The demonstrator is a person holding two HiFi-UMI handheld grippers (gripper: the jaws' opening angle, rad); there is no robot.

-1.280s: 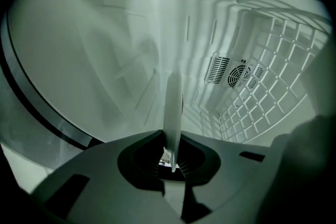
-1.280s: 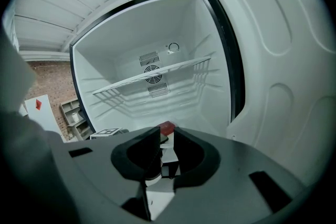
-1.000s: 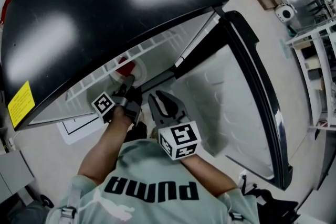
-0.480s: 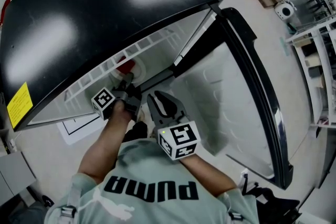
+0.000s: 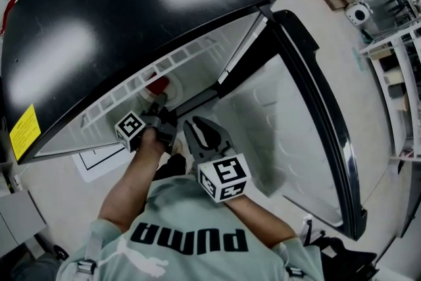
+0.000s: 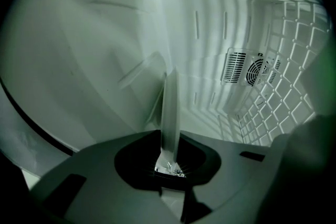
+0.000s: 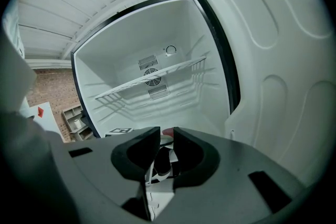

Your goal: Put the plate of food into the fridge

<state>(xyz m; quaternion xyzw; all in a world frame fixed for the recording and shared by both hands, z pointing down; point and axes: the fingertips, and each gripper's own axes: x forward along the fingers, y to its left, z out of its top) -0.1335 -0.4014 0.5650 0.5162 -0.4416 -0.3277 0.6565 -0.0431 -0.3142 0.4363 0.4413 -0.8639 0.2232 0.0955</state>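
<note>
**A:** Two grippers, so which one has the load?

**B:** The left gripper (image 5: 160, 105). Its jaws are clamped on the rim of the thin white plate (image 6: 169, 105). Its own view shows the plate edge-on, running straight out from between the pads into the cavity.

**A:** And where is that plate?

**B:** Inside the black-topped fridge with the white plastic lining (image 5: 131, 3), in the lower space under the white wire shelf (image 7: 152, 75). In the head view the red food (image 5: 156, 83) on it shows just past the shelf's front edge. Whether the plate rests on the fridge floor or hangs above it, I cannot tell.

**A:** What about the other hand?

**B:** The right gripper (image 7: 166, 132) sits outside the opening, just beside the left one, and points in. Its jaws stand a narrow gap apart with nothing pinched. Through the gap you see only part of the left gripper, with a sliver of the red food just above the jaw tips.

**A:** The door?

**B:** The white-lined fridge door (image 5: 289, 135) is swung wide at the right. A round fan grille (image 6: 252, 67) sits in the back wall, close by the shelf.

**A:** Anything else?

**B:** A yellow warning sticker (image 5: 25, 130) on the black casing, at the left of the head view.
</note>
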